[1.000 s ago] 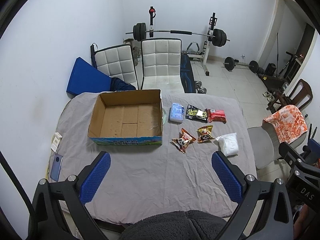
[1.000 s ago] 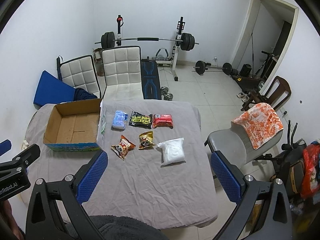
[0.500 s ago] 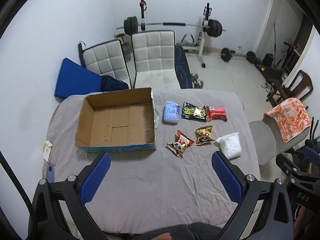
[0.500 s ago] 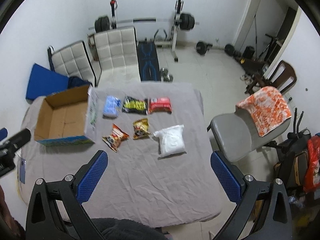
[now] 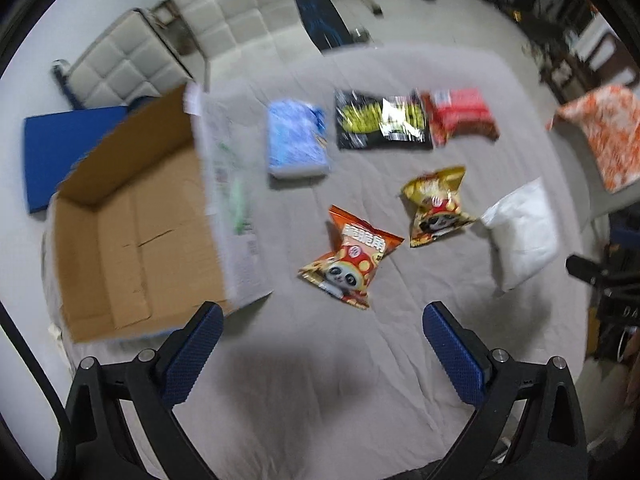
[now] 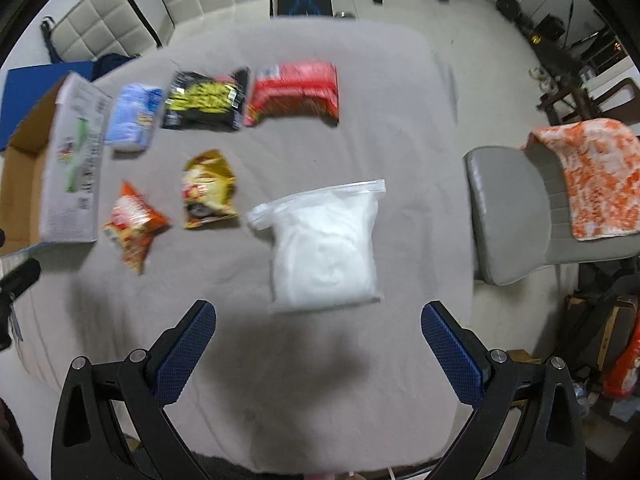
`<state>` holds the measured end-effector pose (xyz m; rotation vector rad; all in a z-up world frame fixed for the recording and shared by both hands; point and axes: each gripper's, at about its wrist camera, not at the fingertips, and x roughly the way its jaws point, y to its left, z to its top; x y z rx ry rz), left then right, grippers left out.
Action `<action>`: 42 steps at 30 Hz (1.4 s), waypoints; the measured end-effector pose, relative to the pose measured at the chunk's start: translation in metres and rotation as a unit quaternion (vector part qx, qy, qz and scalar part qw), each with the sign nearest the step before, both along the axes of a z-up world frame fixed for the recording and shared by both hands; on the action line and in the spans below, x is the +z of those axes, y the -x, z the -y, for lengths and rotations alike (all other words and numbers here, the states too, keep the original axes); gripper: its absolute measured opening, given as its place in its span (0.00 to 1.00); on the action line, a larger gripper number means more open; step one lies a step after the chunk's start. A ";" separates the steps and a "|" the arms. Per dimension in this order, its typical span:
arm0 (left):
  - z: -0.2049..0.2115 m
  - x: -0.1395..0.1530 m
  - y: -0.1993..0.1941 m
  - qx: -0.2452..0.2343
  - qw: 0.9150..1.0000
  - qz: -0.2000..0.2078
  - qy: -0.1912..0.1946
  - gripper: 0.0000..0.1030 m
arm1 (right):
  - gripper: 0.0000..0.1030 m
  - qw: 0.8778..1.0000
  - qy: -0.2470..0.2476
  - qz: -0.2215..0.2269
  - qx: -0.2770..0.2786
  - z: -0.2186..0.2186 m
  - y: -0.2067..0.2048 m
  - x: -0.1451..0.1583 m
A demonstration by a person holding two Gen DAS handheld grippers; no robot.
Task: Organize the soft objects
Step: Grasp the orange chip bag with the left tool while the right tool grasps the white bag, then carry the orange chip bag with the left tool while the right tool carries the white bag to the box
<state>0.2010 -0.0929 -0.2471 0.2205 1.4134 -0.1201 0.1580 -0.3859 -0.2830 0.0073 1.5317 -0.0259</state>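
Observation:
Several soft packs lie on a grey-covered table (image 5: 320, 380). An orange panda snack bag (image 5: 350, 258) sits just ahead of my open left gripper (image 5: 322, 356); a yellow panda bag (image 5: 434, 206), a blue pack (image 5: 298, 142), a black-and-yellow pack (image 5: 380, 124) and a red pack (image 5: 460, 114) lie beyond. An open cardboard box (image 5: 132, 236) stands at the left, empty. In the right wrist view a white zip bag (image 6: 326, 248) lies directly ahead of my open right gripper (image 6: 318, 354). Neither gripper holds anything.
Two white padded chairs (image 5: 192, 28) stand behind the table. A grey chair (image 6: 516, 208) with an orange towel (image 6: 592, 176) is to the right. A blue mat (image 5: 60, 148) lies behind the box. Gym weights sit on the floor beyond.
Both grippers have dropped down and forward toward the table. The left one now hangs over the panda bags, the right one over the white zip bag. Both stay open.

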 end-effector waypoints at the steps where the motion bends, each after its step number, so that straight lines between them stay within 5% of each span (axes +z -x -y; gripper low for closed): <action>1: 0.004 -0.012 -0.006 -0.007 1.000 -0.012 -0.003 0.99 | 1.00 1.000 -0.001 -0.009 0.000 0.001 -0.005 -0.011; 13: 0.034 -0.144 -0.058 -0.044 0.990 -0.128 -0.036 0.91 | 1.00 0.995 -0.002 -0.099 0.016 0.006 -0.040 -0.105; 18: 0.033 -0.172 -0.063 -0.037 0.985 -0.165 -0.022 0.54 | 1.00 0.992 -0.037 -0.123 0.003 0.010 -0.045 -0.125; 22: 0.020 -0.180 -0.057 0.012 0.982 -0.187 0.004 0.51 | 0.85 0.988 -0.049 -0.140 -0.034 0.019 -0.045 -0.134; 28: 0.000 -0.179 -0.028 0.109 0.973 -0.200 0.044 0.52 | 0.85 0.986 -0.059 -0.148 -0.053 0.022 -0.042 -0.139; 42: 0.032 -0.208 0.011 0.102 0.982 -0.159 0.011 0.51 | 0.84 0.990 -0.002 -0.127 -0.054 0.004 -0.036 -0.152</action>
